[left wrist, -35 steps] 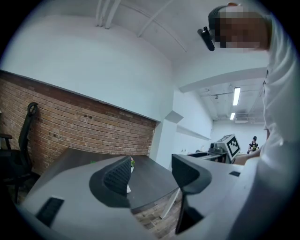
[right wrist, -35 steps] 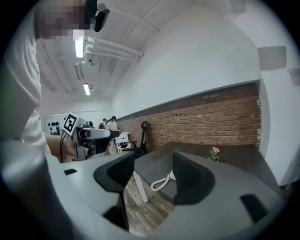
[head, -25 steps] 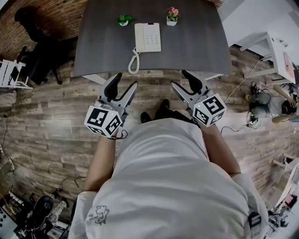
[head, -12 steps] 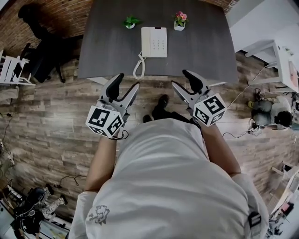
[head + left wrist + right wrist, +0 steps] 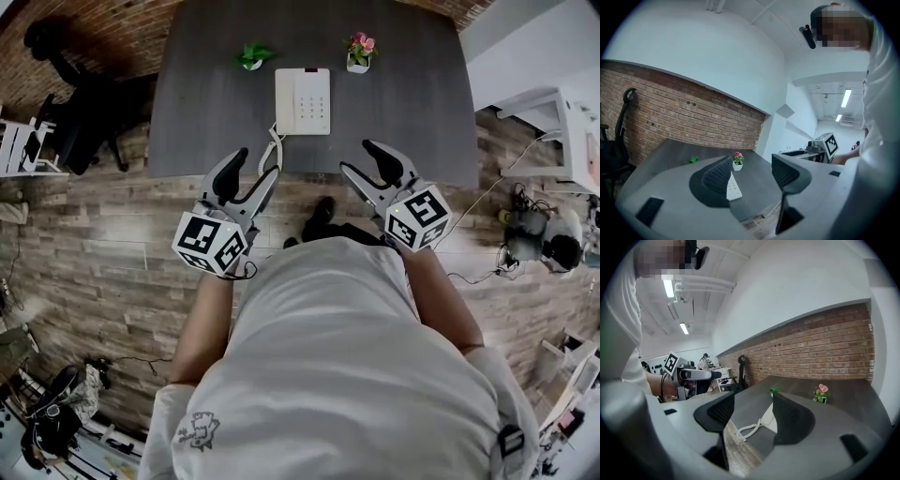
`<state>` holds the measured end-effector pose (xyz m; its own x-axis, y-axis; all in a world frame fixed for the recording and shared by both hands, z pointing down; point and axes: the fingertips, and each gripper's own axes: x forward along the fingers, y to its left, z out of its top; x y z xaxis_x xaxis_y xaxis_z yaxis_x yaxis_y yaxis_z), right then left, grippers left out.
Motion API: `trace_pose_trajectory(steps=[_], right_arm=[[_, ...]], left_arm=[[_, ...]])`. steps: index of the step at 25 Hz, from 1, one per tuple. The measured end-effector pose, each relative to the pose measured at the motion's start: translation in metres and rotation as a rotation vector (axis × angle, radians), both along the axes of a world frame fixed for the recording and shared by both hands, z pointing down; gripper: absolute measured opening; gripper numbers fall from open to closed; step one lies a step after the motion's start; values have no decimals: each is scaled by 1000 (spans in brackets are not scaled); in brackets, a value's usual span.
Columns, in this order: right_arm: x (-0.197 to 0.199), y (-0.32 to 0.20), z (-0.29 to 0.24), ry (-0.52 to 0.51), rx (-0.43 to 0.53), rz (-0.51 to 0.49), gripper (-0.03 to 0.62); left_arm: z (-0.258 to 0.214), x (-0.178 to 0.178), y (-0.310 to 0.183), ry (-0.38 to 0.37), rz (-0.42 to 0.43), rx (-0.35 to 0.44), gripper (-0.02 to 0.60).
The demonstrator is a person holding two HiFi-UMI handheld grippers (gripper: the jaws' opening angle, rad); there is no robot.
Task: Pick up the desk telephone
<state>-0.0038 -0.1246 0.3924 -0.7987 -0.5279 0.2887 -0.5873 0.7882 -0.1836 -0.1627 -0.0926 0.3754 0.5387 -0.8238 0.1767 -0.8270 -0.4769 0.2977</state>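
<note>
A cream desk telephone (image 5: 303,100) lies flat on the dark grey desk (image 5: 206,103), its coiled cord (image 5: 269,150) trailing to the near edge. The phone (image 5: 733,188) shows partly behind the left jaw in the left gripper view, and the phone (image 5: 768,423) and cord (image 5: 749,429) show between the jaws in the right gripper view. My left gripper (image 5: 251,169) and right gripper (image 5: 362,161) hover at the desk's near edge, short of the phone. Both stand open with nothing between their jaws.
A small green plant (image 5: 251,55) and a pink flower pot (image 5: 357,52) stand on the desk beyond the phone. A black office chair (image 5: 75,103) is left of the desk, white furniture (image 5: 553,112) to the right. Wood-plank floor lies below.
The desk and phone have come nearer to both grippers, whose tips now reach the desk's near edge. Both stay open and empty.
</note>
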Motion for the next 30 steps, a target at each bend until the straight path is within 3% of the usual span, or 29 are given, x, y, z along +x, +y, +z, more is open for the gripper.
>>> trace_pose_trajectory(steps=[10, 20, 30], right_arm=[[15, -68, 37, 8, -85, -69, 244], [30, -90, 59, -36, -191, -72, 244], [21, -104, 84, 46, -207, -76, 244]], left_arm=[[33, 19, -73, -20, -12, -96, 287], [63, 36, -95, -19, 33, -183, 287], [92, 27, -119, -20, 87, -243, 287]])
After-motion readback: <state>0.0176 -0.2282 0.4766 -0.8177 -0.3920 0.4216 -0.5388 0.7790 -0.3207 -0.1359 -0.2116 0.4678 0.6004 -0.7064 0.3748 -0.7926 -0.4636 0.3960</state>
